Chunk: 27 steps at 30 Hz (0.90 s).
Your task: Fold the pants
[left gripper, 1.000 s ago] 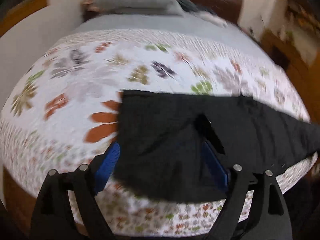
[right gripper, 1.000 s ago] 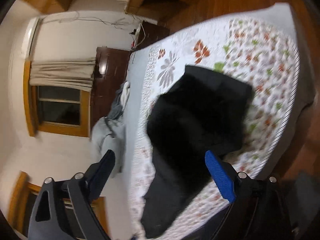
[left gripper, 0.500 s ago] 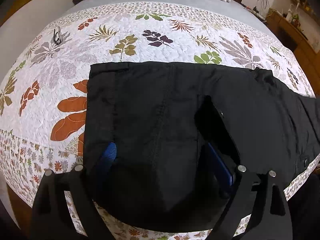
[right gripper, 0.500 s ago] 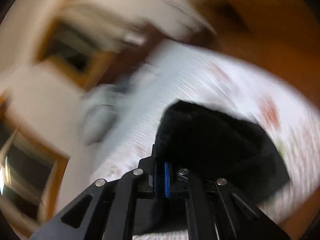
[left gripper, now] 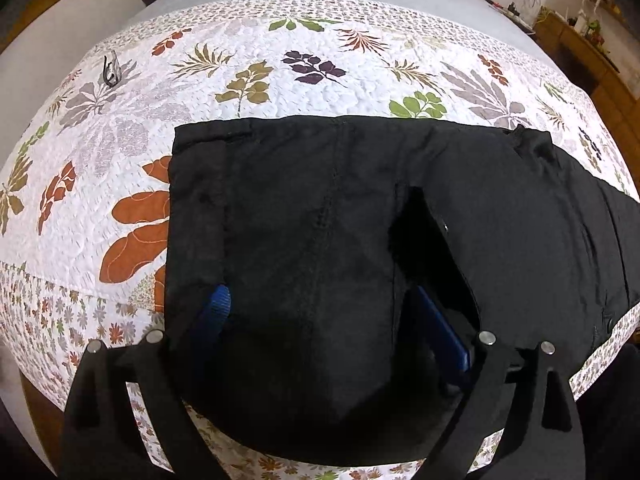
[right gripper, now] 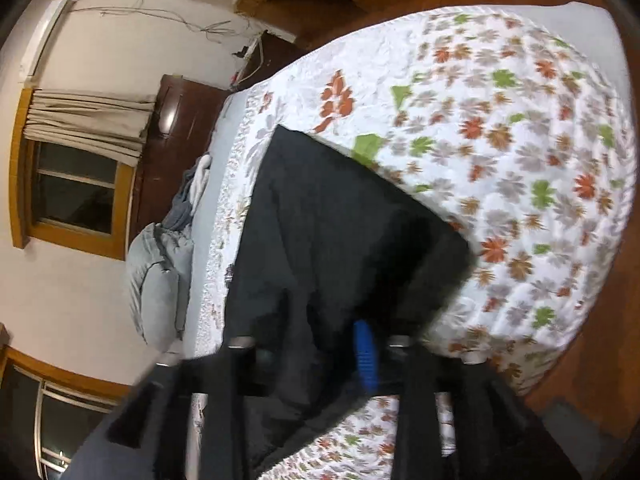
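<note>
While the left gripper (left gripper: 320, 312) hangs low over the near edge of the bed, its blue-padded fingers (left gripper: 219, 300) stand wide apart with the waist end of the black pants (left gripper: 320, 208) lying across and over them; the cloth drapes between the pads rather than being pinched, so this tool has hold of nothing. Outward from it, the garment lies flat on the floral quilt (left gripper: 280, 76), its waistband edge toward the left of that view and the legs running off to the right, so the long axis crosses in front of the fingers rather than pointing away from them. The right gripper (right gripper: 320, 344) is seen at the other part of the same pants (right gripper: 328, 220), its fingers drawn much closer together, one blue pad (right gripper: 364, 356) visible with dark fabric bunched against it; the picture is blurred and I cannot tell for certain whether it is clamped on the cloth. From that view the pants stretch away up the quilt (right gripper: 520, 120) toward a grey pillow (right gripper: 160, 272) at the head of the bed. My judgement is that the next fold turns on bringing the leg end along that long axis toward the waist, and the right tool lies nearer the legs.
</note>
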Each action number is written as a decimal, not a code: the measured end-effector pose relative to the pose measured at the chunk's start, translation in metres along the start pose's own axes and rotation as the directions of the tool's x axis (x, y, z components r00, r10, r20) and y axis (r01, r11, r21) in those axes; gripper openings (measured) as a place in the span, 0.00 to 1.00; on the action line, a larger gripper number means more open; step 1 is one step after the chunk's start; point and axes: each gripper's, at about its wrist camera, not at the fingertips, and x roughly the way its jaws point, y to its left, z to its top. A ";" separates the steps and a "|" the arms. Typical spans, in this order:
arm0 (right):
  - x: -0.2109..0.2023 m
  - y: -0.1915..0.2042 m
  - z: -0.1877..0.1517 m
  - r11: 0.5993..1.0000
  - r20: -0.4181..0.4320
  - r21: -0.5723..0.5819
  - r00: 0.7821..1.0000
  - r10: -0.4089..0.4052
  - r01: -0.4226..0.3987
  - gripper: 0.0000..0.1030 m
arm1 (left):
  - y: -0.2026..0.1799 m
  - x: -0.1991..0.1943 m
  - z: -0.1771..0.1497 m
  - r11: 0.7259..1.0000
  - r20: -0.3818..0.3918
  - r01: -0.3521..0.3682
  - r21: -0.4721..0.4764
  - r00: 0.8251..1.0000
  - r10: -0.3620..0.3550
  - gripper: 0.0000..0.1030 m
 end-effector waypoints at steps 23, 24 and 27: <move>-0.003 -0.006 0.004 0.999 0.002 0.038 1.000 -0.013 0.013 0.48 | 0.016 -0.025 0.000 0.989 0.069 0.108 -0.098 0.992 -0.101 0.88; -0.009 -0.002 0.003 1.000 0.022 0.026 1.000 -0.006 0.006 0.62 | 0.018 -0.036 -0.004 0.985 0.104 0.138 -0.103 0.986 -0.127 0.89; -0.027 0.001 -0.002 1.000 0.051 0.019 0.999 0.011 -0.012 0.65 | 0.030 -0.056 -0.013 0.970 0.184 0.186 -0.158 0.970 -0.156 0.91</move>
